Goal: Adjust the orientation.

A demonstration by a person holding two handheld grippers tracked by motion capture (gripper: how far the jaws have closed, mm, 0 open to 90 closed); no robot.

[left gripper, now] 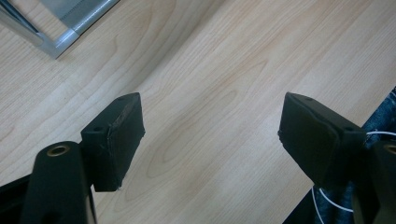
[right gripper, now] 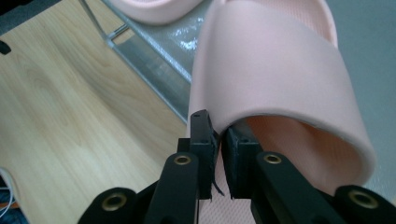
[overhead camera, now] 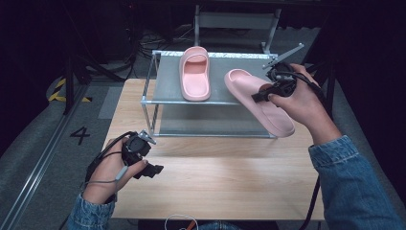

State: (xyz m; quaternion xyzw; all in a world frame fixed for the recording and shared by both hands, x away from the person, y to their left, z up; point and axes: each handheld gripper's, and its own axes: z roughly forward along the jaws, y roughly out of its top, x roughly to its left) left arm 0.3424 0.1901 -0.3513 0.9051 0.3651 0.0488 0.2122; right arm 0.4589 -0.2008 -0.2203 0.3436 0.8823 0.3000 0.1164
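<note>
1. Left hand-held gripper [overhead camera: 152, 170]: nearest item, at about 8 o'clock on the pale wood-grain bench [overhead camera: 215, 191]. Black jaws stand wide apart with nothing between them; only bare bench surface lies beyond the pads [left gripper: 119, 140].

2. Right hand-held gripper [right gripper: 215, 154]: at about 2 o'clock, held above the bench. Jaws nearly closed, pinching the thin edge of the strap of the soft pink foam slide sandal [overhead camera: 261, 100]. The sandal hangs tilted in the air, toe end over the right part of the shelf, heel end drooping toward the bench.

3. Grey metal-framed two-tier shelf rack [overhead camera: 158, 86]: at 12 o'clock, standing on the far half of the bench.

4. Second pink foam slide sandal [overhead camera: 195, 74]: lying flat, sole down, on the left part of the rack's top shelf, apart from the held sandal.

Risk: the grip takes only a narrow lip of pliable foam, so the strap may slip out and drop the sandal; the drooping heel may also catch the rack's front rail during placement, or land askew against its partner.

Markings: a black numeral "4" [overhead camera: 79, 135] on the floor at 9 o'clock; no brand legible on either sandal.
</note>
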